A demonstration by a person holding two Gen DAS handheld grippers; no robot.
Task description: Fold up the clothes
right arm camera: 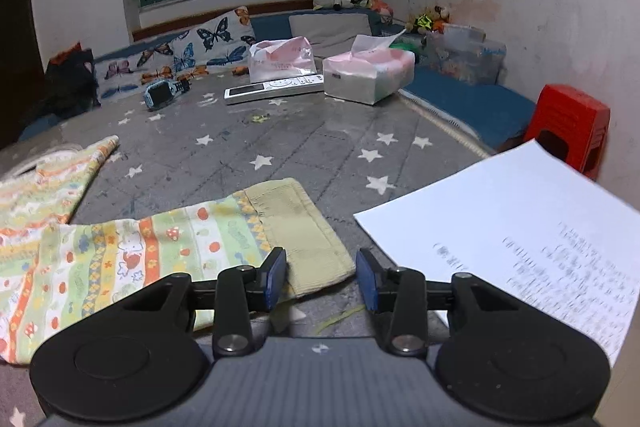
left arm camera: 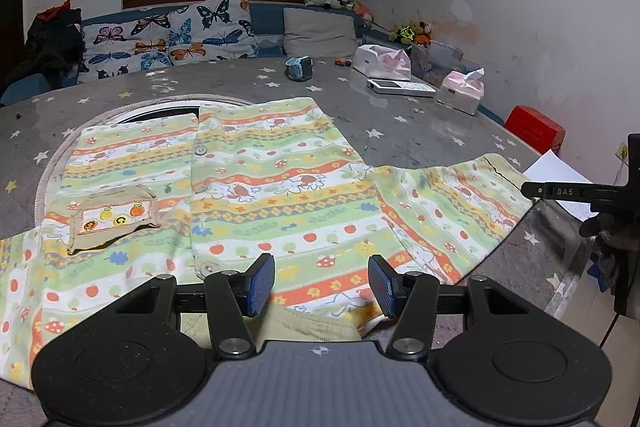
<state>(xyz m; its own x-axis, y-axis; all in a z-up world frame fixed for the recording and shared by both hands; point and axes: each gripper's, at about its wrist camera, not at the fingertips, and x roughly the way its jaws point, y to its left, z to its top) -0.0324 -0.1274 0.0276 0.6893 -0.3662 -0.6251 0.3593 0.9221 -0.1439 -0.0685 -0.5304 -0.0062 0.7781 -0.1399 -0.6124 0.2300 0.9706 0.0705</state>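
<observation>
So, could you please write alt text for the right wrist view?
The right gripper hovers open over the beige cuff of a striped, fruit-print sleeve spread on a grey star-patterned mat. A printed sheet of paper lies to the right, with tissue packs and a remote beyond.

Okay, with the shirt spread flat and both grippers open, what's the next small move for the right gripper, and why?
Probably ease the right gripper forward and slightly left, then close on the sleeve cuff. Its jaws stand open with nothing between them, and the cuff's corner lies flat on the star-patterned table cover just ahead of the left finger. The sleeve still sticks out sideways from the patterned shirt, so folding it inward looks like the next step.
</observation>
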